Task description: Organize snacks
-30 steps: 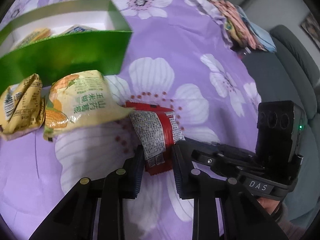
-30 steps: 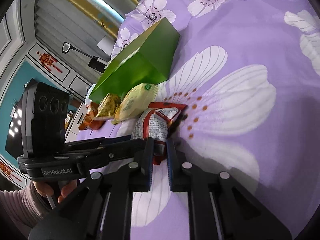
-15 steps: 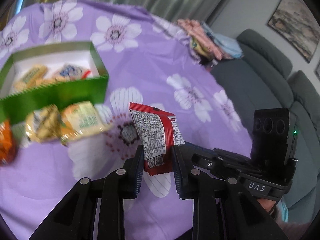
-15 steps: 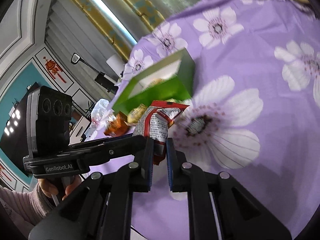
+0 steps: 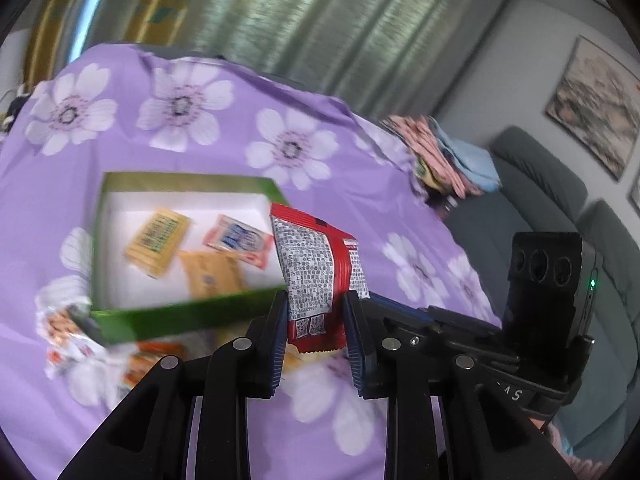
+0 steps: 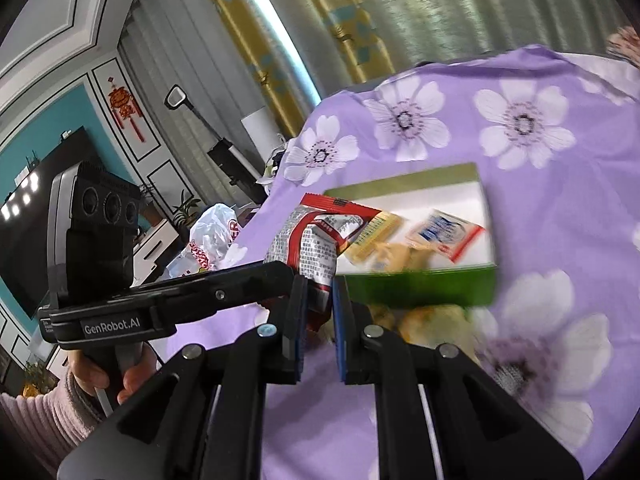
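Red snack packet (image 5: 320, 276) stands upright in the left wrist view, pinched low down between both fingers of the left gripper (image 5: 316, 320) and lifted clear of the purple flowered cloth (image 5: 200, 112). It is a crinkled foil pouch, red at the edges with a silver panel of fine print facing the camera. Beyond it, toward the cloth's far edge, the green box (image 5: 180, 316) lies open with three packets on its white floor: a yellow one (image 5: 158, 240), a pink-and-blue one (image 5: 236, 240) and a tan one (image 5: 212, 276). More snacks lie blurred outside the box's near wall. The step in hand looks like carrying the packet to the box.

From the right wrist view, the right gripper (image 6: 318, 308) also nips the packet's lower end, its fingers pressed close on the foil; the packet hangs just before the box's near-left corner. Next, I judge, it must travel over the near wall, and both grips must release together so it drops flat onto bare floor.
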`<state>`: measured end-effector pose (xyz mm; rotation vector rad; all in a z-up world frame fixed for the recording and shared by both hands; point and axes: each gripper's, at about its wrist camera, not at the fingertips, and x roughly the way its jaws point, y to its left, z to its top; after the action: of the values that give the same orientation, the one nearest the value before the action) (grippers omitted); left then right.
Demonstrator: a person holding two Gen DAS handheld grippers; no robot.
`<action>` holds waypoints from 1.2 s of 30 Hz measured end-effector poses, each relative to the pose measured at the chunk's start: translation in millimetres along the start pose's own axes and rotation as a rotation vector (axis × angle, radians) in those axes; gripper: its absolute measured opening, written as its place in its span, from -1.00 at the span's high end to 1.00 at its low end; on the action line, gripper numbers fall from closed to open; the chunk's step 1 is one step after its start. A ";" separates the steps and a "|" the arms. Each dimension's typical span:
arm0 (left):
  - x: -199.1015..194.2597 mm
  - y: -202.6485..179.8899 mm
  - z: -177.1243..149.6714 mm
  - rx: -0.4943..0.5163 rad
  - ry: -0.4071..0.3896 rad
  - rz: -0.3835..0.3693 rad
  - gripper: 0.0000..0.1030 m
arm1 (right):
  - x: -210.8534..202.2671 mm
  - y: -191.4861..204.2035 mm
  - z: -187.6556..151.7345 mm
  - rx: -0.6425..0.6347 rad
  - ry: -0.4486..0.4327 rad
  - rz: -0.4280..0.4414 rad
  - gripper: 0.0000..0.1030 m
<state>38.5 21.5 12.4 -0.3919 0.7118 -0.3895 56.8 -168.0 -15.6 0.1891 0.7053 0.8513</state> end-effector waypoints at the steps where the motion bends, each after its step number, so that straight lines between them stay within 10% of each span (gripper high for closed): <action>1: -0.7 8.5 3.4 -0.008 -0.001 0.008 0.48 | 8.0 2.1 3.9 -0.004 0.007 0.003 0.76; 26: 86.5 87.0 33.5 -0.196 0.118 0.186 0.48 | 135.5 -47.5 35.9 0.034 0.176 -0.074 0.55; 28: 84.7 86.5 34.9 -0.202 0.118 0.211 0.24 | 138.6 -52.2 35.4 0.039 0.179 -0.115 0.24; 30: 77.9 83.9 35.1 -0.202 0.105 0.213 -0.44 | 134.1 -54.9 34.5 0.048 0.174 -0.128 0.23; 36: 40.2 67.6 26.3 -0.182 0.058 0.235 -0.54 | 95.4 -51.0 27.8 0.053 0.124 -0.112 0.08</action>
<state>98.6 66.2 -23.2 -0.4645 0.8433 -0.1148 149.3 -127.3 -63.1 0.1432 0.8472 0.7421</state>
